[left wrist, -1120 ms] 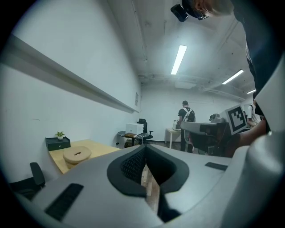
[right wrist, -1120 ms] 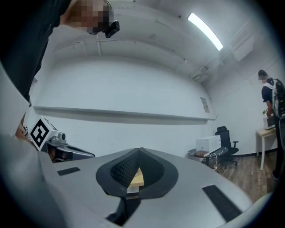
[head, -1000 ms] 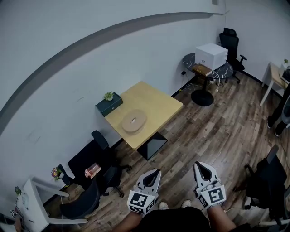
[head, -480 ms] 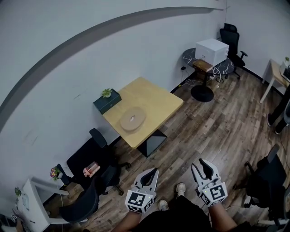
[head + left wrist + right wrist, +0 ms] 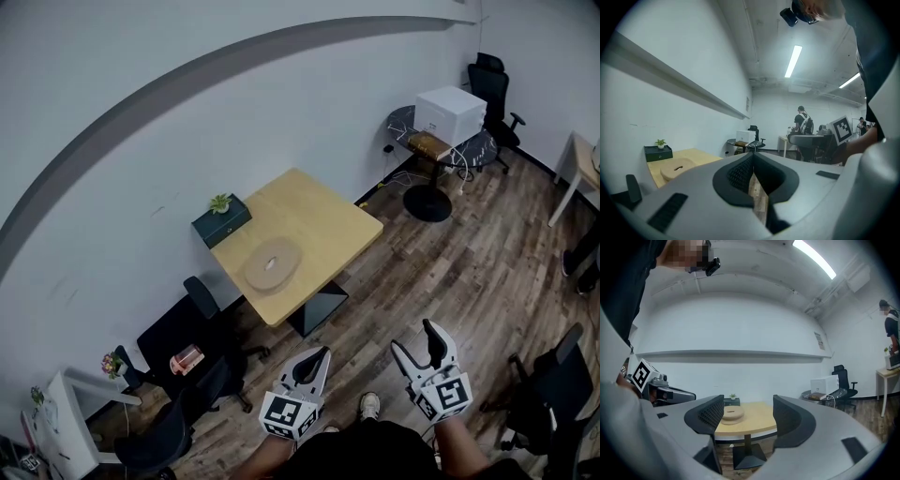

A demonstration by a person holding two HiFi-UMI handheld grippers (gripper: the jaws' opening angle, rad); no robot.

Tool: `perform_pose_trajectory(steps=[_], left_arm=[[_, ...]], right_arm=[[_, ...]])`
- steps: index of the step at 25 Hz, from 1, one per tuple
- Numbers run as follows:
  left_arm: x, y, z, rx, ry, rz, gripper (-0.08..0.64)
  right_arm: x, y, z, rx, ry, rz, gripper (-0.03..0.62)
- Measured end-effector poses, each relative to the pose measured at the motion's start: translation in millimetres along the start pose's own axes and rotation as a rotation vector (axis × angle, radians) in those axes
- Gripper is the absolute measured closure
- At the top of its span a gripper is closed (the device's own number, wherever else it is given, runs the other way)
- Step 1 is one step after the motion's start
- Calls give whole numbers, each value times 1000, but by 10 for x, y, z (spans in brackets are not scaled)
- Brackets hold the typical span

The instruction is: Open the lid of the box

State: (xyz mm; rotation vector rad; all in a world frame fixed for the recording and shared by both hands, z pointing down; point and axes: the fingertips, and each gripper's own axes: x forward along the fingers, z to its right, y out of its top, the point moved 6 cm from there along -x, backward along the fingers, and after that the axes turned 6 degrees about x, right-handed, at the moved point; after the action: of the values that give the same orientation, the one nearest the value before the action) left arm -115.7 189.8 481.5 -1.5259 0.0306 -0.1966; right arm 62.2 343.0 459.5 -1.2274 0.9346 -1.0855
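The round, flat, pale wooden box (image 5: pixel 273 263) rests on the square light-wood table (image 5: pixel 328 217), well apart from the left gripper (image 5: pixel 323 353), whose jaws are clenched on nothing, and the right gripper (image 5: pixel 414 337), whose jaws have just been opening with nothing between them.

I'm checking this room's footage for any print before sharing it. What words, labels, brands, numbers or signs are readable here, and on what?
No text is readable in any view.
The wall sign: print too small and blurred to read.
The left marker cube and the right marker cube: black-and-white square patterns only, no letters or numbers.
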Motion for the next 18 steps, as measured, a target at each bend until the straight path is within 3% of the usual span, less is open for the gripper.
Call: perform_pose_trajectory(steps=[9,18], left_arm=[[651,114,-52,4,55,-17,541],[912,73,-97,-8,102,-46,541]], right_arm=[[340,117,682,34,76,5,149],[769,118,881,10,192,-20,121]])
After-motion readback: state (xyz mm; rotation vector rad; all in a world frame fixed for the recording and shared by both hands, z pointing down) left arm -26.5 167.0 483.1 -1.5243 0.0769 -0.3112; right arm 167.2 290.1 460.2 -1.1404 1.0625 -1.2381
